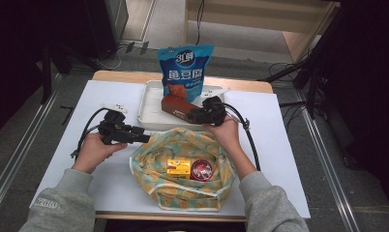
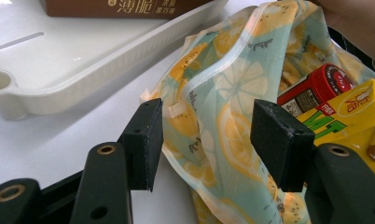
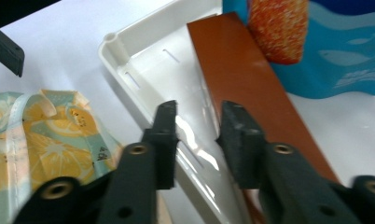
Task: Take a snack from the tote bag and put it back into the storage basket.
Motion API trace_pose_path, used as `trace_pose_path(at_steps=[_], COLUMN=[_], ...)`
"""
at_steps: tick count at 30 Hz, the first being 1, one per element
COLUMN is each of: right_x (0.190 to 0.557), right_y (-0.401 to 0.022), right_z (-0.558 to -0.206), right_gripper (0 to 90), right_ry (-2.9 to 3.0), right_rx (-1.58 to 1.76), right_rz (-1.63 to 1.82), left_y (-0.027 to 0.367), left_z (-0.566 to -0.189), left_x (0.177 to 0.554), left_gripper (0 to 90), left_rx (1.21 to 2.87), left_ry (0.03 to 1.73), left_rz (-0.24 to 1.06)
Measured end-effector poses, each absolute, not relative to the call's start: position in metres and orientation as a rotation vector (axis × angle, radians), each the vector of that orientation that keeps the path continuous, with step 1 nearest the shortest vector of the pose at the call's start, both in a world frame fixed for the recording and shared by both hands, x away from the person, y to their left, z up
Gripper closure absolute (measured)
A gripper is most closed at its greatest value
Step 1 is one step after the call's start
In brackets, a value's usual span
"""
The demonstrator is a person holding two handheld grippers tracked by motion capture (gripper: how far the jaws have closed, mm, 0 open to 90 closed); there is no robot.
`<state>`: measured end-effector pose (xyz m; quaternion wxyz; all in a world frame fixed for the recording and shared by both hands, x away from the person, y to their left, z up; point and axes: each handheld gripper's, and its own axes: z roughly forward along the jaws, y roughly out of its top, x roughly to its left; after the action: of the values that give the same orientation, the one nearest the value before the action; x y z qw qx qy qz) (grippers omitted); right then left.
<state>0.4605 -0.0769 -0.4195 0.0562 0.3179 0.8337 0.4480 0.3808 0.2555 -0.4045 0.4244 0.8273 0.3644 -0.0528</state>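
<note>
A lemon-print cloth bag [image 1: 183, 145] lies open on the white table, holding a yellow drink carton [image 1: 178, 167] and a red can [image 1: 201, 169]. My left gripper [image 1: 145, 138] is level at the bag's left rim. In the left gripper view its jaws [image 2: 204, 140] stand open astride a fold of the bag [image 2: 223, 116], beside the carton [image 2: 358, 112] and can [image 2: 325, 84]. A long brown box [image 1: 178, 107] lies in the white tray [image 1: 151, 113]. My right gripper [image 1: 195, 116] is at its near end, and its jaws [image 3: 197, 135] close across the box [image 3: 241, 70].
A blue snack bag [image 1: 185, 67] stands upright at the tray's far side, close behind the box [image 3: 335, 56]. The tray rim [image 3: 143, 60] runs just left of my right jaws. Bare white table lies to the left and right of the bag.
</note>
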Motion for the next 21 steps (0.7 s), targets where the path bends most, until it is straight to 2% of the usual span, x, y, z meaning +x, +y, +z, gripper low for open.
trace_pose_path(at_steps=[1,3,6,21], right_x=[0.461,0.462,0.464,0.48], right_y=[-0.074,-0.072,-0.07,-0.071], right_z=[-0.422,-0.424,-0.429,-0.442], right_gripper=[79.6,85.6,90.0,90.0], right_ry=[2.549,2.574,2.595,2.587], right_rx=[0.967,0.98,0.991,1.041], right_rz=[1.347,1.344,1.33,1.227], left_y=[0.256,0.257,0.259,0.259], left_z=[-0.405,-0.404,-0.404,-0.403], left_x=[0.38,0.379,0.377,0.374], left_gripper=[44.5,44.5,44.6,44.6], left_rx=[2.067,2.064,2.062,2.06], left_ry=[0.909,0.911,0.909,0.902], left_rz=[-0.129,-0.127,-0.122,-0.119])
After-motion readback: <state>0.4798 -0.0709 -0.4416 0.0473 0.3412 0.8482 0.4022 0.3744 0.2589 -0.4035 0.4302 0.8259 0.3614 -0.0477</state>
